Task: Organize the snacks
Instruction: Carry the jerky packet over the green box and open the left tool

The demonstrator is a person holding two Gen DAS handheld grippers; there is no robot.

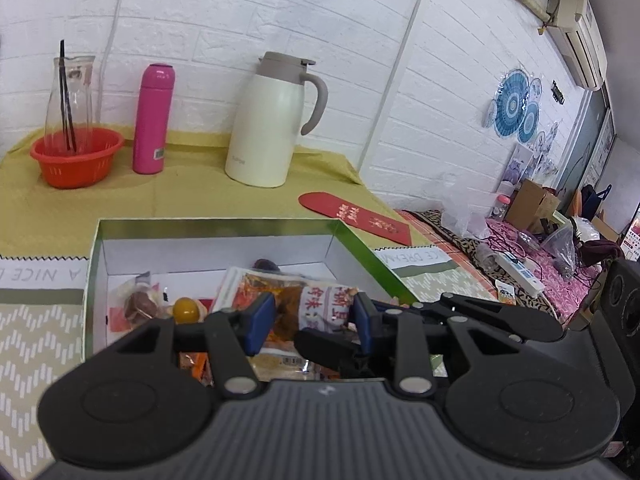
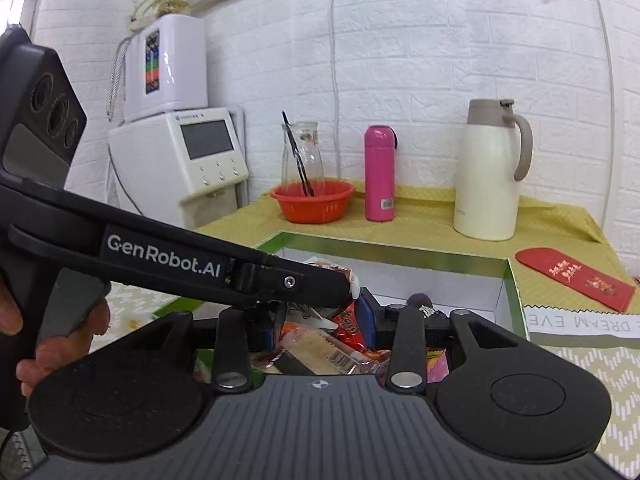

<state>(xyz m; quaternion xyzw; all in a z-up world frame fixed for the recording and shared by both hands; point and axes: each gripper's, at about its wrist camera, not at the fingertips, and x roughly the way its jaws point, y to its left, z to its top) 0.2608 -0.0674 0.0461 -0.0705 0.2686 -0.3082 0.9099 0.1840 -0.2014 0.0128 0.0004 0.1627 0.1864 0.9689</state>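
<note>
Green-rimmed cardboard forms the box (image 1: 344, 236) seen in the left wrist view, set on the yellow-clothed table (image 1: 180, 200) towards its near edge. Several snacks are already gathered inside it — a wrapped sweet with a yellow piece (image 1: 186, 310) near the left wall, and a heap of packets towards the near wall — so the task is judged well advanced, though how many snacks remain outside cannot be told. The left gripper (image 1: 314, 316) is held partly open, its blue pads on either side of an orange-and-white snack packet (image 1: 304, 304); contact appears likely, yet a firm grip cannot be confirmed. A red envelope (image 1: 356, 218) lies just beyond the box's far right corner.

In the right wrist view, the right gripper (image 2: 316, 326) is seen over the same box (image 2: 508, 280), jaws partly apart above a jumble of packets (image 2: 320, 350). Whether anything is pinched cannot be told — the left gripper's arm crosses in front and hides the left finger. Along the table's far edge stand a red basket (image 2: 312, 202), a pink flask (image 2: 379, 174) and a cream jug (image 2: 490, 172).
</note>
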